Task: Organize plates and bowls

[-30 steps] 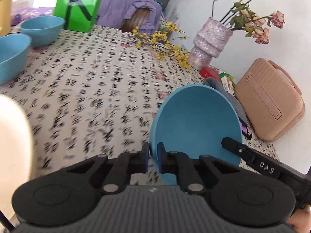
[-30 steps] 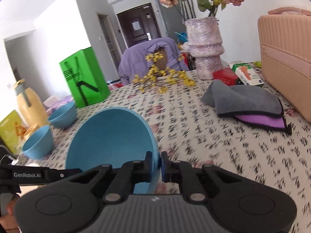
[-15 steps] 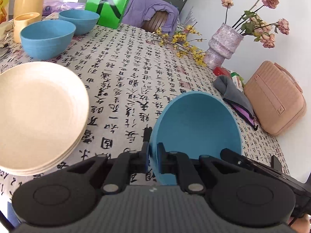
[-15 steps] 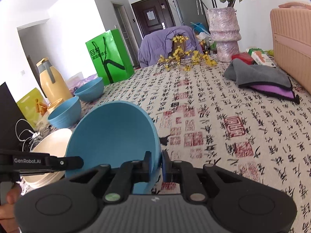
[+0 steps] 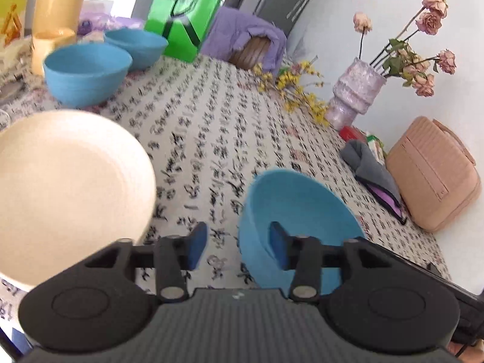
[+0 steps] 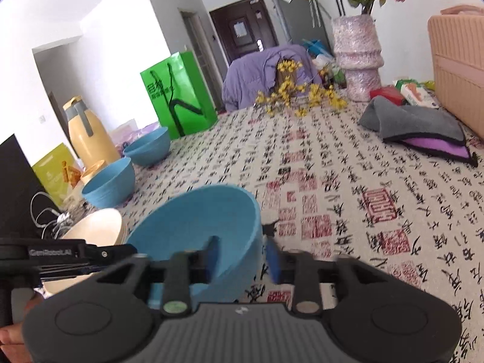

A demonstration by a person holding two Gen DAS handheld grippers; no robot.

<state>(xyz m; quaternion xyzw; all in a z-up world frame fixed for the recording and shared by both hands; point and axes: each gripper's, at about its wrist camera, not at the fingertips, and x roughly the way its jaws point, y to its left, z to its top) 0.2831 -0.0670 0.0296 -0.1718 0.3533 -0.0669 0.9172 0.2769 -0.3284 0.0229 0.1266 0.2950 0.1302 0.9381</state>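
You are facing white walls (image 6: 106,30) in bright daylight, with a dark brown door (image 6: 245,34) at the far end beside a grey fridge (image 6: 295,15). Your table wears a calligraphy-print cloth (image 6: 348,181), and behind it stands a chair draped in a purple cover (image 6: 257,75).

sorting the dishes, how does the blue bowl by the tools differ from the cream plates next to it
The blue bowl is deep and steep-walled; the cream plates are shallow and wide. The bowl is single and sits tilted, with both open tools straddling its rim; the plates are stacked level, with no tool on them. Both look matte and plain.
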